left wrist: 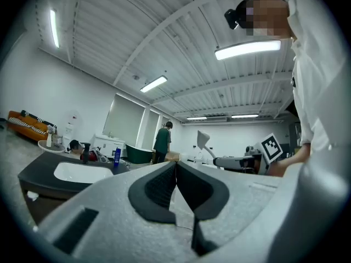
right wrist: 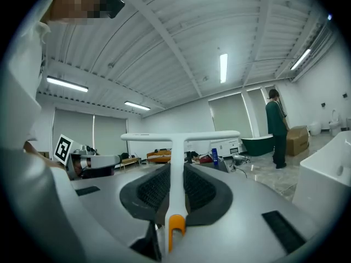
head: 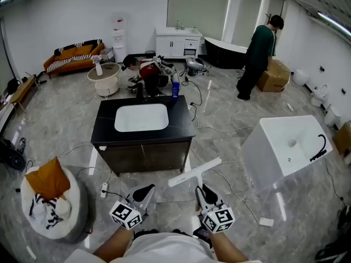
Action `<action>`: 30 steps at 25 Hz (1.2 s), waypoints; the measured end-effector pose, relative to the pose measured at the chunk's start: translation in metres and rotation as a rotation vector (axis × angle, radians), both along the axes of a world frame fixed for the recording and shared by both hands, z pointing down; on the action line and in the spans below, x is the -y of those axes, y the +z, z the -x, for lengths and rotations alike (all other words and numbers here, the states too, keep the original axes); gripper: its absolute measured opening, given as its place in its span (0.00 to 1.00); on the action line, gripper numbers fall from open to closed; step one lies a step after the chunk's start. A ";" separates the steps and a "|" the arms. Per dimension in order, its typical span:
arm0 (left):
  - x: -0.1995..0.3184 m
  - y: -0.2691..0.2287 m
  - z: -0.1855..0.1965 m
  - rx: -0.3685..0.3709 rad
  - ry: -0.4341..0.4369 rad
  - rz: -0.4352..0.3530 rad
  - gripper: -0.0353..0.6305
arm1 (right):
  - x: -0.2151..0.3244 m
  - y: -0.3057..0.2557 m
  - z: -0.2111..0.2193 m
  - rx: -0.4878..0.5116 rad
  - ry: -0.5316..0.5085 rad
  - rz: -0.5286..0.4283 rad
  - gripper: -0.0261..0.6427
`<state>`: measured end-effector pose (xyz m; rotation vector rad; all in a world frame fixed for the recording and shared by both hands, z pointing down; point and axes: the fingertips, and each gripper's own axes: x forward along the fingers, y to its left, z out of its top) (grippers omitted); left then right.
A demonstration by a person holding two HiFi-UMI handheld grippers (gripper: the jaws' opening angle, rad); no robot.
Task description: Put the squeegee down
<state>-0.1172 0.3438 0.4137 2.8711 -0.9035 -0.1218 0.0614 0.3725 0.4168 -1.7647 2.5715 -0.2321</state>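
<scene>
The white T-shaped squeegee (head: 194,172) hangs in the air in front of the black vanity (head: 104,129) with its white sink. My right gripper (head: 203,191) is shut on its handle. In the right gripper view the handle (right wrist: 176,174) runs up between the pads to the crossbar, and its orange end tab (right wrist: 175,224) shows at the bottom. My left gripper (head: 145,192) hovers to the left of it, shut with nothing in it; its pads (left wrist: 162,186) meet. The squeegee (left wrist: 203,140) also shows in the left gripper view, off to the right.
A blue bottle (head: 175,87) stands at the vanity's back edge. A white freestanding basin (head: 285,147) is at the right. A round pouf with an orange cloth (head: 50,200) sits at the left. Cables trail over the floor. A person in green (head: 258,53) stands at the back.
</scene>
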 end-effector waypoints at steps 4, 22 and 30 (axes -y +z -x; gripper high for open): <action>0.000 0.007 0.002 -0.002 -0.046 0.011 0.08 | -0.002 0.007 -0.009 0.032 0.025 0.018 0.15; -0.008 0.034 -0.007 0.041 -0.147 0.033 0.08 | 0.002 0.032 -0.030 0.062 -0.048 0.026 0.15; -0.005 0.040 -0.005 0.077 -0.162 0.052 0.08 | 0.017 0.053 -0.032 0.096 -0.075 0.066 0.15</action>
